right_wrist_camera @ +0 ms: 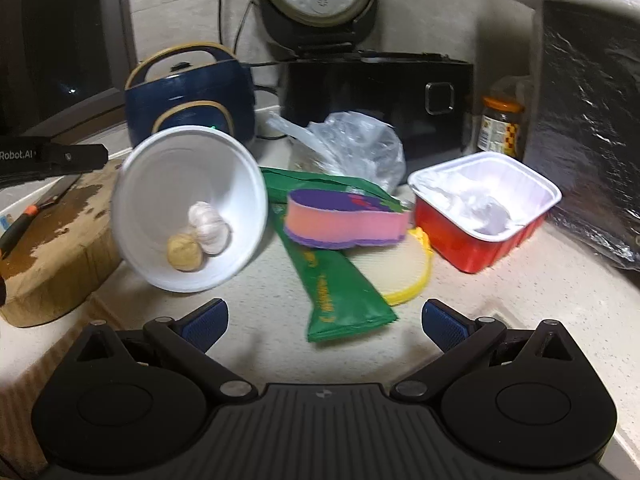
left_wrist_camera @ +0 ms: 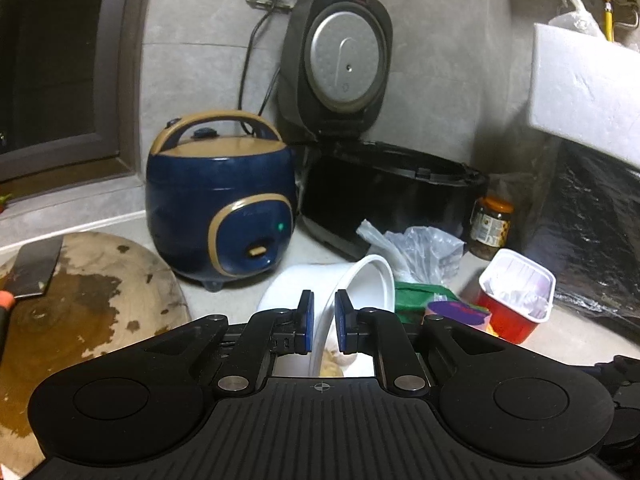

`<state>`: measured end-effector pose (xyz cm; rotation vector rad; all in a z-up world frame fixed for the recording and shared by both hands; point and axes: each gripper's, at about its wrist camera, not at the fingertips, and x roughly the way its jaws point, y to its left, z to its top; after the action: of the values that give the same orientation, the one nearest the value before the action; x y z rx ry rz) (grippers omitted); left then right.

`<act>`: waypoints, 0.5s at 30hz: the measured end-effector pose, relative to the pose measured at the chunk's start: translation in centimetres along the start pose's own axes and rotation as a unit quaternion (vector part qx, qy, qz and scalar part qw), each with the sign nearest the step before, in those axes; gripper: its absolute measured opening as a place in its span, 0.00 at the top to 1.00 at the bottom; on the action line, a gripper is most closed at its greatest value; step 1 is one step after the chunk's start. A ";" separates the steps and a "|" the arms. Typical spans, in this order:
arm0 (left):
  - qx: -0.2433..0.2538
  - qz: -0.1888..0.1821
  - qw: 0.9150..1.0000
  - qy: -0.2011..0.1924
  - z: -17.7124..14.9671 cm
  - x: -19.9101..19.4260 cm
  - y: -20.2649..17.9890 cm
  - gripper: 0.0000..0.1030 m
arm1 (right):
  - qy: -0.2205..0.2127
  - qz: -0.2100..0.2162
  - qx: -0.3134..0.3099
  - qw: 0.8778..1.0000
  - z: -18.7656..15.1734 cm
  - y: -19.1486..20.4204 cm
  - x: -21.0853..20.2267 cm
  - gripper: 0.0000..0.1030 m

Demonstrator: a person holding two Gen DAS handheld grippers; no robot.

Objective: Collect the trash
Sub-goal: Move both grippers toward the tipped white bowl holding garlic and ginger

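With our left gripper (left_wrist_camera: 324,322) clamped on the white bowl (right_wrist_camera: 192,208), our right gripper (right_wrist_camera: 324,320) gaped empty, wrappers (right_wrist_camera: 340,280) uncollected.

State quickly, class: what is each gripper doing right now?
Left gripper: shut on the rim of the tilted white bowl.
Right gripper: open, holding nothing, above the counter.
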<state>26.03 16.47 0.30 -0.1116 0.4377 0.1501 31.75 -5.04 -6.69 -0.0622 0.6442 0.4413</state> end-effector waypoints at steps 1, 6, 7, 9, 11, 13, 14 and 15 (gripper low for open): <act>0.003 0.004 1.000 0.005 -0.1 0.4 -0.1 0.85 | 0.003 -0.007 -0.003 1.000 -0.1 -0.1 0.4 0.00; 0.031 0.022 0.998 0.040 -1.0 3.1 0.3 0.78 | 0.015 -0.010 -0.001 1.000 -0.2 0.3 1.3 0.00; 0.035 0.030 0.998 0.038 -1.2 3.6 0.5 0.77 | 0.017 -0.010 -0.007 1.000 -0.2 0.7 1.5 0.00; 0.040 0.043 0.998 0.038 -1.5 4.3 1.2 0.76 | 0.015 -0.011 -0.020 1.000 0.0 1.5 1.6 0.00; 0.021 0.044 0.997 0.054 -1.4 4.9 2.4 0.80 | -0.013 0.002 -0.037 0.999 0.4 2.5 0.8 0.00; -0.024 0.032 0.996 0.079 -1.2 5.1 4.1 0.84 | -0.047 0.021 -0.075 0.996 1.2 3.9 0.1 0.06; -0.063 0.013 0.994 0.088 -1.2 5.0 5.3 0.83 | -0.057 0.029 -0.097 0.993 1.6 4.5 0.0 0.17; -0.090 0.001 0.992 0.092 -1.4 4.9 6.1 0.82 | -0.059 0.038 -0.119 0.990 2.2 5.4 0.3 0.28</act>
<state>28.77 22.85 -3.53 -0.3040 0.6081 0.1827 30.92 0.39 -4.67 -0.2363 0.4766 0.5898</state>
